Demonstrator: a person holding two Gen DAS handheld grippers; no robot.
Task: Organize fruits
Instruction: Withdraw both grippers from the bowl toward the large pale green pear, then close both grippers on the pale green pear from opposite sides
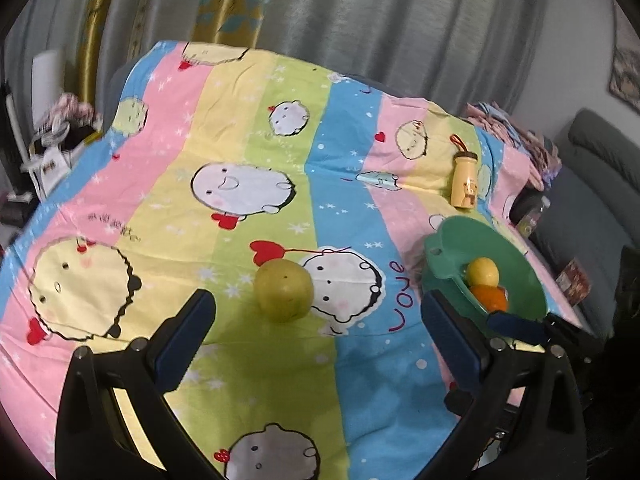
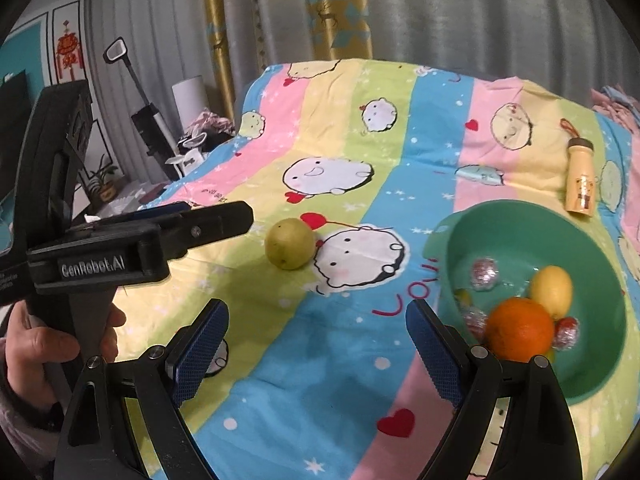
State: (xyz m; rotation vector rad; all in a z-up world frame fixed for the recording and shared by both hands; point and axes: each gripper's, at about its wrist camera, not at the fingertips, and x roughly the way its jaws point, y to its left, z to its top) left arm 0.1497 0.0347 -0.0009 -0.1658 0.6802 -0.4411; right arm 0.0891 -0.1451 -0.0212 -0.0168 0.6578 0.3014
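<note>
Fruits: the orange (image 2: 520,330) and lemon (image 2: 551,291) sit in my bowl (image 2: 500,220). One pear (image 1: 283,290) waits mid-frame. Both my tongs (image 1: 316,344) (image 2: 316,354) gape wide, holding nothing.

We see a soft, matt printed cloth (image 2: 340,152) over the table, lightly creased. The green bowl (image 2: 592,236) looks like smooth plastic with a slight sheen. The orange (image 2: 520,330) has a dimpled, faintly glossy skin, the lemon (image 2: 552,290) a smoother one, the green fruit (image 2: 290,249) a dull, speckled one. Foil-wrapped balls (image 2: 484,272) glitter. Our gripper pads (image 2: 204,344) are blue, knurled rubber on matt black plastic with metal screws. The small bottle (image 2: 580,178) looks satin.
</note>
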